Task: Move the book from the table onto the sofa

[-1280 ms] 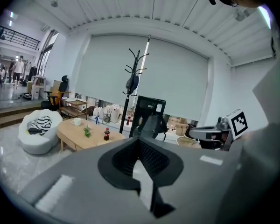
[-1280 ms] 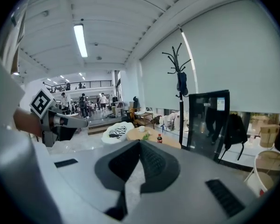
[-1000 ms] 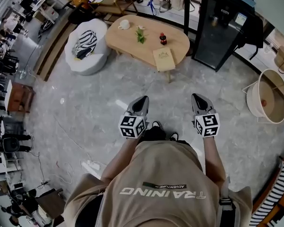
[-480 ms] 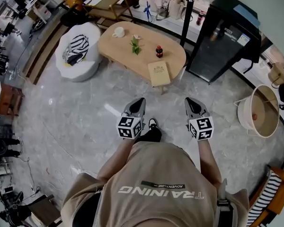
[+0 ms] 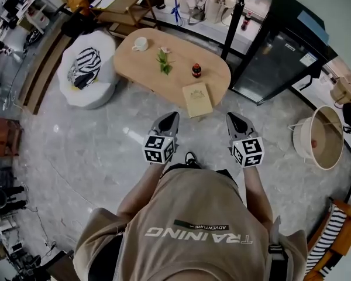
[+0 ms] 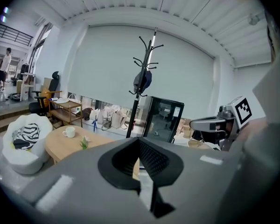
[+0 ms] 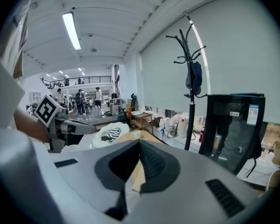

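Book [image 5: 198, 99] flat at near edge of table [image 5: 134, 69], toward right end; cover print too small to read. In both claw views my jaws block most of table. Striped chair [image 5: 333, 239] cut off at lower right corner. Round tub [image 5: 319, 157] on floor holds one small reddish thing, unclear what. White sofa [image 5: 90, 95] carries striped cloth [image 5: 85, 66]. Table count: one book, one cup [image 5: 140, 43], one plant [image 5: 163, 60], one bottle [image 5: 196, 70]. My left claw [image 5: 172, 117] and right claw [image 5: 234, 119] pinched together, gripping nothing.
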Tool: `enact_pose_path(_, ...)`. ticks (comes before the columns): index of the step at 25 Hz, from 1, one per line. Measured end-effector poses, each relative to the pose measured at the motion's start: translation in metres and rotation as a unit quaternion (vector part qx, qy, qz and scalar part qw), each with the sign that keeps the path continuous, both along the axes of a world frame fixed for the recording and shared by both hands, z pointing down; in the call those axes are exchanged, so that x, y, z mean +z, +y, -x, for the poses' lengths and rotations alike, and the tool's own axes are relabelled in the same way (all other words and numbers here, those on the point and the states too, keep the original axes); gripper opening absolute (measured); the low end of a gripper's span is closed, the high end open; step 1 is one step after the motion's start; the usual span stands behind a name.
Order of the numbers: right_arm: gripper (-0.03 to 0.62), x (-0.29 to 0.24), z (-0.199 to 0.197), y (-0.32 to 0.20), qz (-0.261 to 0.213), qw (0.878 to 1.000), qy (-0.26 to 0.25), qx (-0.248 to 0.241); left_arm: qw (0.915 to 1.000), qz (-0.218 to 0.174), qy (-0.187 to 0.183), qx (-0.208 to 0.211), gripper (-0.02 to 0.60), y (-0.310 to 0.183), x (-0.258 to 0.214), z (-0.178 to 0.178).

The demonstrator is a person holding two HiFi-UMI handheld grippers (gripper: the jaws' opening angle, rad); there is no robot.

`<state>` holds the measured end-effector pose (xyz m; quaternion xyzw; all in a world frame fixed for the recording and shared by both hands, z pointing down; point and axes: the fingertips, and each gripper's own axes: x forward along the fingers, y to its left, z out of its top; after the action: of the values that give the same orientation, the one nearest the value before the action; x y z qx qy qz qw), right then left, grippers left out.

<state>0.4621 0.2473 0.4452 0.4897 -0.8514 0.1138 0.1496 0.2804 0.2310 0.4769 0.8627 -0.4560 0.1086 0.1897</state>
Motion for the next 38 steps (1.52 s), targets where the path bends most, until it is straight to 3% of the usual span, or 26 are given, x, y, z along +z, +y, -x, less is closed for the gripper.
enact_pose_path(4, 0.005, 0.0, 0.005, -0.027, -0.001, 1.0, 0.003, 0.015, 0.9999, 0.0, -0.001, 0.013, 0.006, -0.03, 0.002, 0.007)
enact_pose_path(13, 0.005, 0.013, 0.005, -0.071, 0.023, 1.0, 0.017, -0.001, 0.9993, 0.032, 0.014, -0.009, 0.006, -0.065, 0.024, 0.016)
enact_pose_path(23, 0.005, 0.022, -0.002, -0.161, 0.025, 0.997, 0.0, -0.072, 0.9957, 0.05, 0.005, -0.078, 0.006, -0.126, 0.029, 0.006)
enact_pose_path(34, 0.005, 0.021, -0.029, -0.258, 0.02, 0.989, -0.024, -0.145, 0.9913, 0.036, -0.017, -0.125, 0.006, -0.204, 0.011, -0.037)
enact_pose_path(38, 0.005, 0.029, -0.028, -0.275, 0.02, 0.985, -0.029, -0.17, 0.99, 0.03, 0.006, -0.138, 0.006, -0.221, 0.006, -0.043)
